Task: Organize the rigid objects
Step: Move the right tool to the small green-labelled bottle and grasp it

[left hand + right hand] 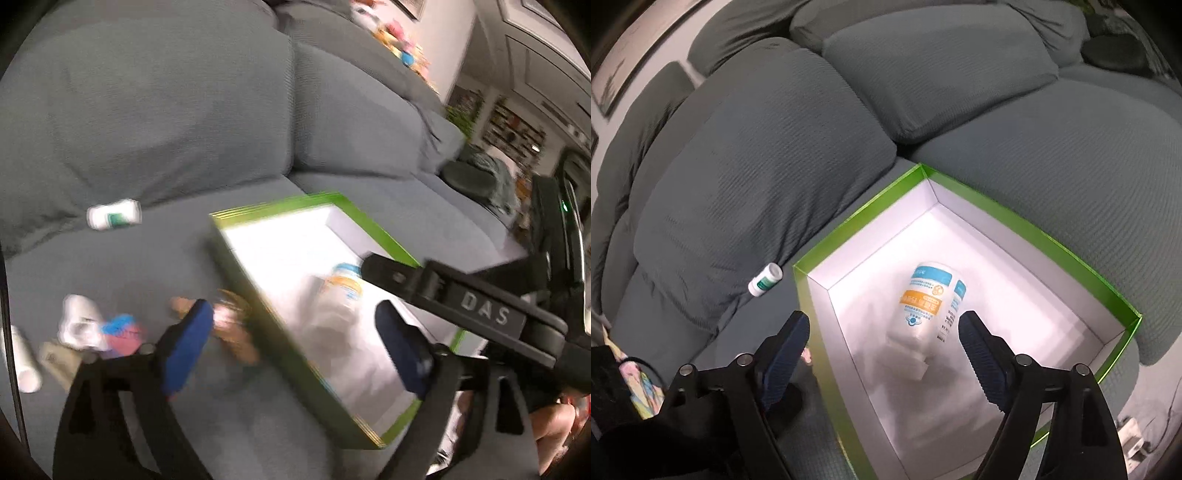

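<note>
tongs point(882, 343) over white orange-labelled bottle point(923, 306)

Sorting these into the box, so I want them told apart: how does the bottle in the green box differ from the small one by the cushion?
The boxed bottle looks larger, with an orange-and-blue label; the small bottle has a green one. The first lies inside the green box, the second outside on the sofa. Both are white and lying down.

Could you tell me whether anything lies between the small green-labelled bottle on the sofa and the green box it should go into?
Nothing visible does. The small bottle lies on bare sofa cushion just left of the green box, with only the box's low wall to clear.
</note>
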`<control>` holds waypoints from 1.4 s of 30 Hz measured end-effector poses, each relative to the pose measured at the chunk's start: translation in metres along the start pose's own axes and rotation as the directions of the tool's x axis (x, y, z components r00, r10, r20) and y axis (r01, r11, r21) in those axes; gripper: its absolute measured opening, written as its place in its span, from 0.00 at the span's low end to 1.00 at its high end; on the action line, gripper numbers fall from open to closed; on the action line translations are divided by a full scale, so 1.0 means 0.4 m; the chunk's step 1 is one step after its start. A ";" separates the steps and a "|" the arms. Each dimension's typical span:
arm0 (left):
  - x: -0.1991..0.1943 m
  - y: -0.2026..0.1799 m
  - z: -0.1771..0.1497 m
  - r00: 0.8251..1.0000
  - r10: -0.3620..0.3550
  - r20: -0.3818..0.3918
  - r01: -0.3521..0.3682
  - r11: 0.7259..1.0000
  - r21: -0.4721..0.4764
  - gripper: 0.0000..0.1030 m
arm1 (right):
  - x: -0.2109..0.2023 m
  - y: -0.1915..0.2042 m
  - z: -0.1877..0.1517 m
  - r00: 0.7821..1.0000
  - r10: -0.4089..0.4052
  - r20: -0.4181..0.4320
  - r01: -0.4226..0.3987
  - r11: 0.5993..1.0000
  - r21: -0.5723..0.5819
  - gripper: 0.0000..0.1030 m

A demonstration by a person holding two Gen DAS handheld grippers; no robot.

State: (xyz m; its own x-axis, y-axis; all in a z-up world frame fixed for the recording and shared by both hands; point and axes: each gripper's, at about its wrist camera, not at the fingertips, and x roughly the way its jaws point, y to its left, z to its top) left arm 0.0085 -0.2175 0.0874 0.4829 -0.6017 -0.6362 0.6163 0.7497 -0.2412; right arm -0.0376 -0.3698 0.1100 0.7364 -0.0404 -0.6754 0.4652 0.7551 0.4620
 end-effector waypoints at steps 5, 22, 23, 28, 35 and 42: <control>-0.082 0.112 0.017 0.983 0.171 0.070 -0.167 0.984 -0.060 0.98 | -0.008 0.096 0.004 0.999 0.027 0.028 -0.024 0.995 -0.096 0.93; -0.215 0.576 -0.036 0.827 0.562 0.008 -0.519 0.768 -0.376 0.99 | 0.137 0.503 0.001 0.966 0.238 -0.101 -0.258 0.921 -0.293 1.00; -0.212 0.593 -0.038 0.823 0.568 -0.002 -0.525 0.759 -0.385 0.99 | 0.165 0.530 0.000 0.966 0.230 -0.116 -0.255 0.916 -0.308 1.00; -0.200 0.645 -0.050 0.799 0.602 -0.022 -0.556 0.724 -0.407 0.99 | 0.295 0.614 -0.004 0.979 0.156 -0.130 -0.193 0.914 -0.358 1.00; -0.169 0.700 -0.083 0.815 0.574 -0.079 -0.541 0.705 -0.458 0.99 | 0.499 0.677 0.000 0.985 0.043 -0.170 -0.111 0.903 -0.415 1.00; -0.160 0.733 -0.087 0.806 0.584 -0.100 -0.555 0.686 -0.471 0.99 | 0.677 0.714 0.006 0.977 -0.093 -0.193 -0.008 0.886 -0.463 1.00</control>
State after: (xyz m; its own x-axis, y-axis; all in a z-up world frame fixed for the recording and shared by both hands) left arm 0.1365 0.0505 0.0319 0.6870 -0.0194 -0.7264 -0.1383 0.9779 -0.1569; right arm 0.2956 -0.1665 0.0604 0.5813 0.0172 -0.8135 0.1791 0.9726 0.1484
